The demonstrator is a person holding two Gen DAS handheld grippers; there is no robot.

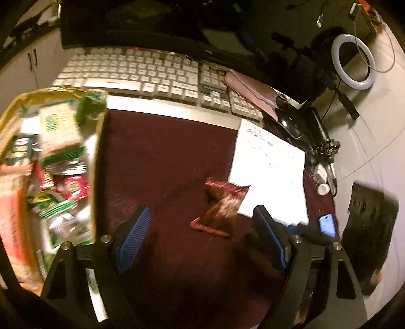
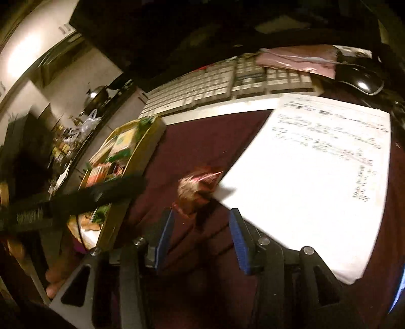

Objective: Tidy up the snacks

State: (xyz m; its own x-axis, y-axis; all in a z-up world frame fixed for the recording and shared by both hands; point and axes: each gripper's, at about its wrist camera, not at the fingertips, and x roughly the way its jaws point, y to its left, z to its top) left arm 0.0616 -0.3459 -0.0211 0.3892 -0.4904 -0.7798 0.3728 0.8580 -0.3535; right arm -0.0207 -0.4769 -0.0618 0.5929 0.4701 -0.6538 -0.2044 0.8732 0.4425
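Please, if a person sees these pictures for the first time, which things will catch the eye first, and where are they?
First, the red snack packet lying alone on the dark red cloth, its corner touching the white paper to its right. At the left stands a gold box crowded with green and red snacks. Behind them, the white keyboard runs under a dark monitor.

Snack packet (image 1: pixel 219 207) on cloth (image 1: pixel 162 157), touching paper (image 1: pixel 270 167) at right; box (image 1: pixel 100 162) of snacks at left; keyboard (image 1: pixel 157 76) behind; phone (image 1: pixel 327 224) right of paper.
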